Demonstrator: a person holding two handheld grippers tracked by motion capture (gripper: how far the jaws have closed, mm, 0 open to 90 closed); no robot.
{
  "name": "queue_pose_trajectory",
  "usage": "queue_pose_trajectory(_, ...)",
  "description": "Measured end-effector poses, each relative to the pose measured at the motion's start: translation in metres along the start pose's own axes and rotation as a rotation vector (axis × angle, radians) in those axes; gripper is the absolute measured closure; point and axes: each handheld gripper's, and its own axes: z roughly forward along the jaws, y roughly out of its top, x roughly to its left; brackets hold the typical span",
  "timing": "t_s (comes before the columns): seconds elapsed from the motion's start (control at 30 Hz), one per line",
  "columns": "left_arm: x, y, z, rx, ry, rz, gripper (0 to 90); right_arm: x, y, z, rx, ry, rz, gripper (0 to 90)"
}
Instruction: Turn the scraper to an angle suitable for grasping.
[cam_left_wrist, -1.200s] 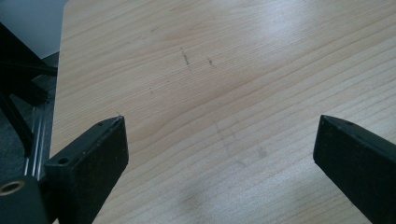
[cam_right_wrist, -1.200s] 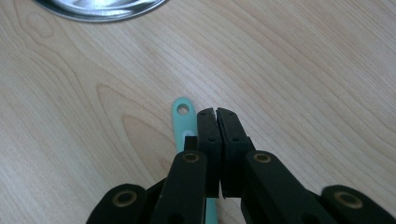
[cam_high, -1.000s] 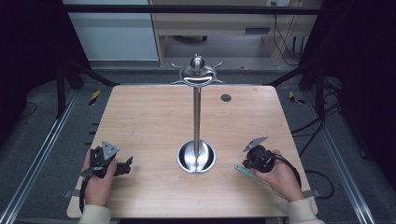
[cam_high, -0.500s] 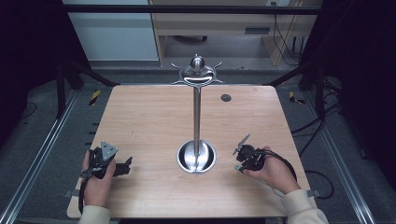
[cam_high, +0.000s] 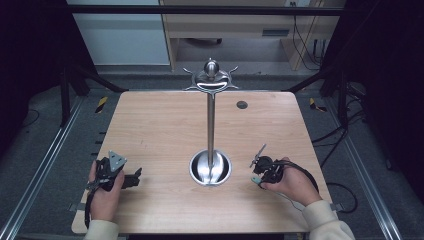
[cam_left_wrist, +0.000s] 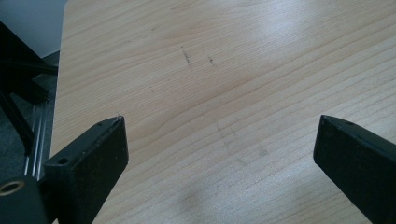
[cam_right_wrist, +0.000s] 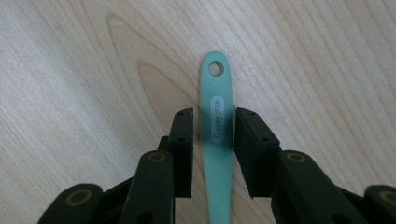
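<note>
- The right gripper points down at the table near its right edge, toward the front. Its jaws have just been opening. They stand a little apart, one on each side of a green handle.
- The left pad leaves a thin gap to the handle; the right pad lies close against it, and whether it touches I cannot tell.
- The green handle lies flat on the wood, its rounded end with a hole pointing away from the gripper.
- In the high view, the right hand holds that gripper just right of the metal stand, whose round base sits near the table's middle.
- The left gripper rests near the front left corner, jaws wide apart over bare wood.
</note>
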Motion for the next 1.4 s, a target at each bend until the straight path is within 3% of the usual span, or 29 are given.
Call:
queue_pose_trajectory(0.8,-0.002,0.001,0.001,0.002,-0.004,0.009,3.0,-0.005,0.004,0.004,0.033,0.027,0.009,71.5)
queue_pose_trajectory(1.23,-0.002,0.001,0.001,0.002,-0.004,0.009,2.9,-0.006,0.003,0.003,0.029,0.025,0.005,74.2)
queue_pose_trajectory(1.4,-0.001,0.000,0.001,0.004,-0.002,0.010,2.9,-0.007,0.001,-0.006,-0.005,0.026,0.037,74.3)
